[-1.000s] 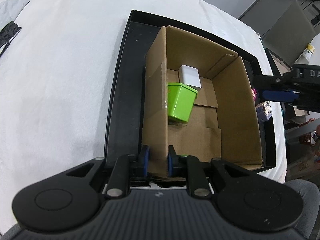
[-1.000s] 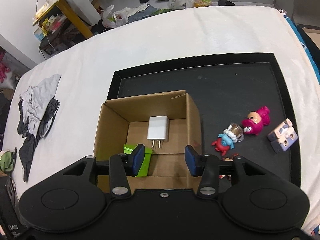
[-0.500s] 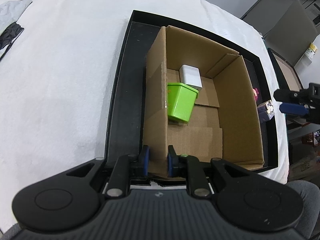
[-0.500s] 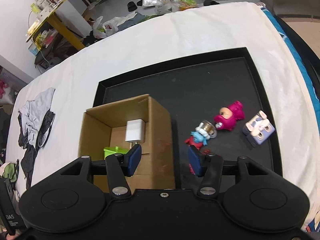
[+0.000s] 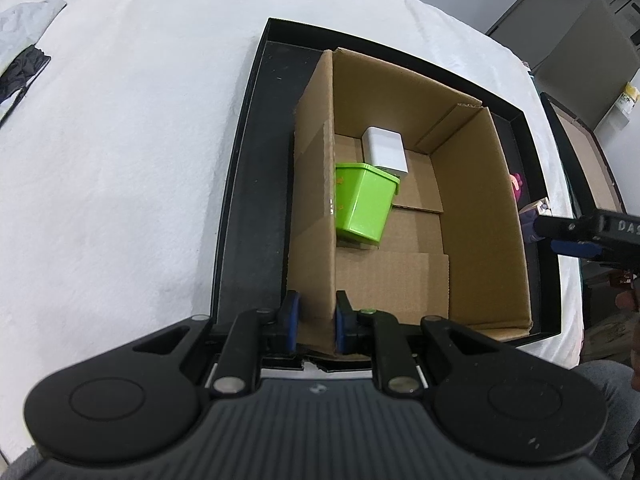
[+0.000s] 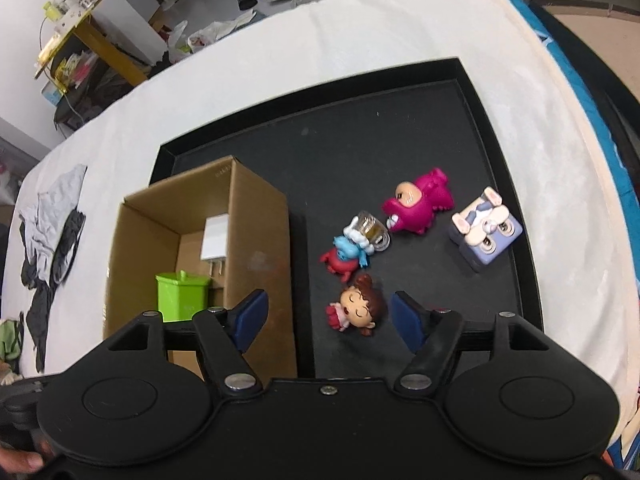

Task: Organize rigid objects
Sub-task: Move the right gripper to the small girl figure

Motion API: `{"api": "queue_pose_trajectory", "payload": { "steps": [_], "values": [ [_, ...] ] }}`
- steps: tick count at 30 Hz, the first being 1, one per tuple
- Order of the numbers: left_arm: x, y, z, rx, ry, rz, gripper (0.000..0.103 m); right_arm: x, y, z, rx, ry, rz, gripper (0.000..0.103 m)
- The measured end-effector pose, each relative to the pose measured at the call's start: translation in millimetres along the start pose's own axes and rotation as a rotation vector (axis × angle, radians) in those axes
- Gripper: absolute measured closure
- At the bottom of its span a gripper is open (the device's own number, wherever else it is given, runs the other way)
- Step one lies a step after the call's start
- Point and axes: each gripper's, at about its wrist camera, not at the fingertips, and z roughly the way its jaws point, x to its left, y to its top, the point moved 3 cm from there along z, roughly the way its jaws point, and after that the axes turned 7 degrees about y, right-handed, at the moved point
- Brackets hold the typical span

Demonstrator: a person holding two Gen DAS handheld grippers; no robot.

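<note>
The box (image 5: 400, 208) stands in the left part of the black tray (image 6: 400, 120), and its near-left wall is pinched between the closed jaws of the left gripper (image 5: 314, 320), so it is held steady. Inside it lie a green bin (image 5: 362, 208) and a white charger (image 5: 384, 150), the two touching.

The right gripper (image 6: 326, 314) is held with jaws wide open above the tray floor, just right of the box. Between its pads, though lower down, lies a brown-haired doll (image 6: 358, 310) on its back. Further off are a blue-and-red figure (image 6: 346, 254), a small clear cup (image 6: 370, 230) touching it, a magenta toy (image 6: 418, 206) and a lilac rabbit block (image 6: 484, 234).

The doll is judged to be the next pick. The gripper should be lowered straight down with the pads kept either side of the round head (the widest, firmest part), so that the left pad is not caught on the box wall. The jaws should be closed only once the pads are level with the head's middle; a grip taken too high is likely to squeeze the doll out. The box should be kept clamped until the doll has been dropped in.
</note>
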Motion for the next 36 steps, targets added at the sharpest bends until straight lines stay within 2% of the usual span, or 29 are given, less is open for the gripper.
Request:
{"api": "queue_pose_trajectory", "payload": {
  "steps": [15, 30, 33, 35, 36],
  "values": [
    [0, 3, 5, 0.017, 0.018, -0.023, 0.087, -15, -10, 37, 0.09, -0.005, -0.061, 0.036],
    [0, 3, 7, 0.022, 0.019, -0.042, 0.086, -12, -7, 65, 0.16, -0.032, -0.177, 0.043],
    [1, 3, 7, 0.021, 0.018, -0.044, 0.086, -9, -6, 71, 0.17, -0.037, -0.194, 0.047],
    [1, 3, 7, 0.02, 0.017, -0.044, 0.086, -7, -7, 74, 0.179, -0.052, -0.215, 0.058],
    [1, 3, 6, 0.02, 0.018, -0.044, 0.086, -7, -8, 75, 0.182, -0.062, -0.227, 0.058]
  ]
}}
